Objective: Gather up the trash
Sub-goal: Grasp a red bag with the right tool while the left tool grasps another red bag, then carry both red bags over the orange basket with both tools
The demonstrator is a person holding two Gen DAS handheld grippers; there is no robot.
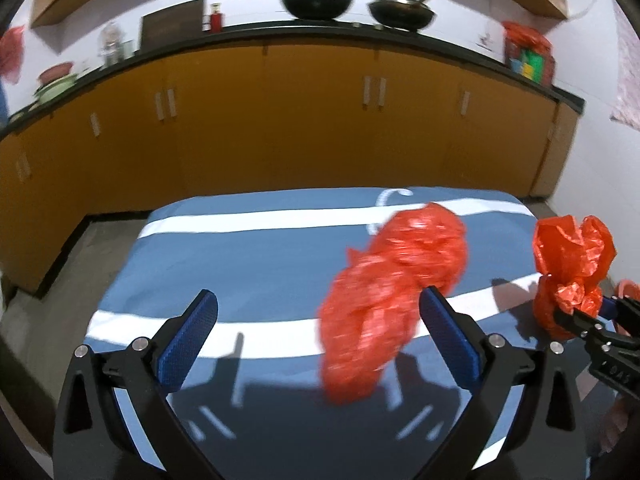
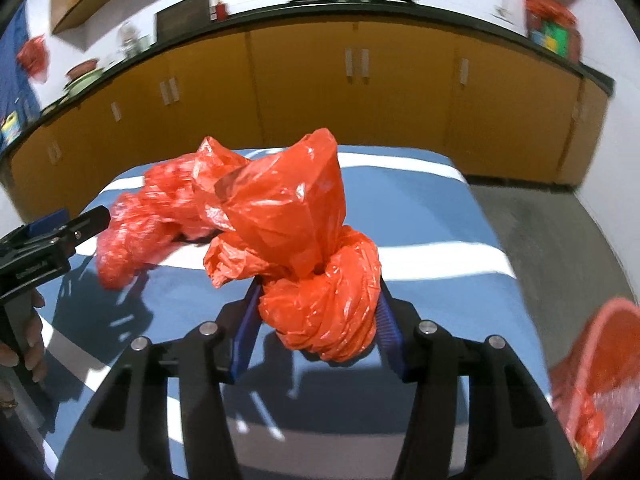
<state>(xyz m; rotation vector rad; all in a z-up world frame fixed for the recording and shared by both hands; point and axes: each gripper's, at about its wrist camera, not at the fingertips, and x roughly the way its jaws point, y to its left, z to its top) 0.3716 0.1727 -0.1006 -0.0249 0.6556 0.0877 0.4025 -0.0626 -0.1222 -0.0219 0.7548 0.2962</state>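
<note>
- Gripping a knotted red plastic trash bag (image 2: 320, 300), the right hand-held gripper (image 2: 318, 312) has its blue pads pressed against the bag's twisted lower bundle, above the blue-and-white striped bench (image 2: 420, 216).
- Standing wide open, the left hand-held gripper (image 1: 320, 332) holds nothing; a second crumpled red plastic bag (image 1: 392, 296) lies blurred just ahead, nearer its right finger.
- A red bin (image 2: 600, 380) sits low to the right of the right hand-held gripper.
- Risk: slick, springy plastic could slip from the pads during carrying, since only the bundle is pinched.
- Risk: the left jaws may close off-centre and nudge the loose bag away.
</note>
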